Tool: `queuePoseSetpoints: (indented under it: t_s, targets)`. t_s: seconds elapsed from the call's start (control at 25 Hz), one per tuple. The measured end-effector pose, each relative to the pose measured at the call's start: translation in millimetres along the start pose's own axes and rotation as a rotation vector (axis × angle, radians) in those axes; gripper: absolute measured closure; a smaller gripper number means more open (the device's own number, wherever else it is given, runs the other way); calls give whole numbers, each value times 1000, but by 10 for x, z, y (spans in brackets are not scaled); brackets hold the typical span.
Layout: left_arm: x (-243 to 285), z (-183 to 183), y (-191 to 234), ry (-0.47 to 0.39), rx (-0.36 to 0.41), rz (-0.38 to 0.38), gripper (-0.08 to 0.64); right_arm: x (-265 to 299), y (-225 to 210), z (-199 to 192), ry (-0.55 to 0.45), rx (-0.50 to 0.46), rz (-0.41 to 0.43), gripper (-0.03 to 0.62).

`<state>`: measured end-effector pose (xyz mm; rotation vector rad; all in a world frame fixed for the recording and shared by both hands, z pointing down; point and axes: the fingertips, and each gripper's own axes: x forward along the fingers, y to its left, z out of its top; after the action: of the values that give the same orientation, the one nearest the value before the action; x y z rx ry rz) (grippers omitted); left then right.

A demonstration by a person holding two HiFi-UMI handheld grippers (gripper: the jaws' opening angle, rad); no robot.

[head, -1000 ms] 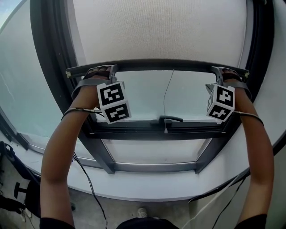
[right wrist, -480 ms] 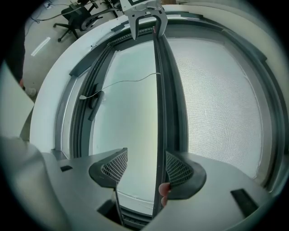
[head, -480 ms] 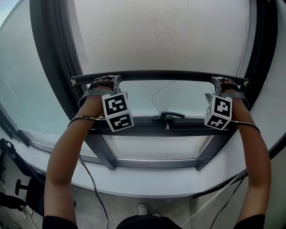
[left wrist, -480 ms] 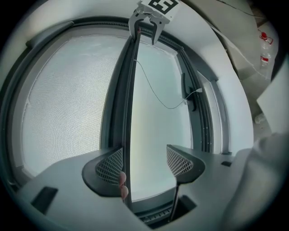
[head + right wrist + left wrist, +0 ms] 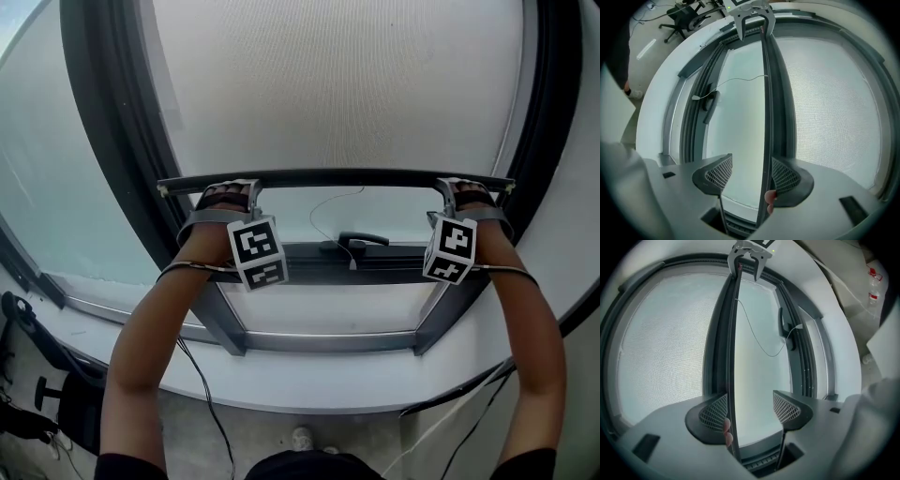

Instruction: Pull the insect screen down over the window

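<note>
The insect screen's pale mesh (image 5: 337, 84) covers the upper window. Its dark bottom bar (image 5: 337, 176) runs level above the window handle (image 5: 361, 240), and a thin pull cord (image 5: 323, 211) hangs slack from it. My left gripper (image 5: 228, 190) is hooked over the bar's left end, my right gripper (image 5: 461, 187) over its right end. In the left gripper view the bar (image 5: 732, 333) passes between the open jaws of my left gripper (image 5: 750, 406), against the left pad. In the right gripper view the bar (image 5: 766, 93) rests against the right pad of my open right gripper (image 5: 752, 173). A fingertip shows beside each bar.
Below the bar is the dark lower window frame (image 5: 328, 272), then a white curved sill (image 5: 309, 384). Cables (image 5: 202, 394) hang down to the floor. An office chair (image 5: 37, 403) stands at the lower left. Glass panels flank the window.
Both grippers and the screen's bottom bar have come down toward the window handle. More mesh shows above, and the pull cord has gone slack.
</note>
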<state>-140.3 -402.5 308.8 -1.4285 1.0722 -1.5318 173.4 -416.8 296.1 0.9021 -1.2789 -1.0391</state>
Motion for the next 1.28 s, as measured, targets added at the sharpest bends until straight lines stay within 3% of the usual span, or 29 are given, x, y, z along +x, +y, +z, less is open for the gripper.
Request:
queuePoseSetpoints:
  t_s: [0.24, 0.4, 0.6, 0.84, 1.16, 1.28]
  targets:
    - [98, 37, -363, -6, -31, -15, 253, 79, 379, 15, 8, -6, 61, 327]
    - [194, 39, -692, -12, -50, -81, 253, 149, 697, 52, 25, -47, 142, 327]
    - [302, 57, -1002, -7, -49, -81, 253, 234, 1017, 79, 22, -13, 172, 327]
    - [430, 64, -1437, -5, -44, -160, 253, 335, 1444, 111, 34, -32, 254, 328]
    - [529, 54, -1599, -3, -35, -155, 253, 411, 1612, 138, 30, 3, 255, 327]
    - [535, 64, -1592, -11, -39, -154, 253, 392, 1607, 169, -13, 72, 230, 327]
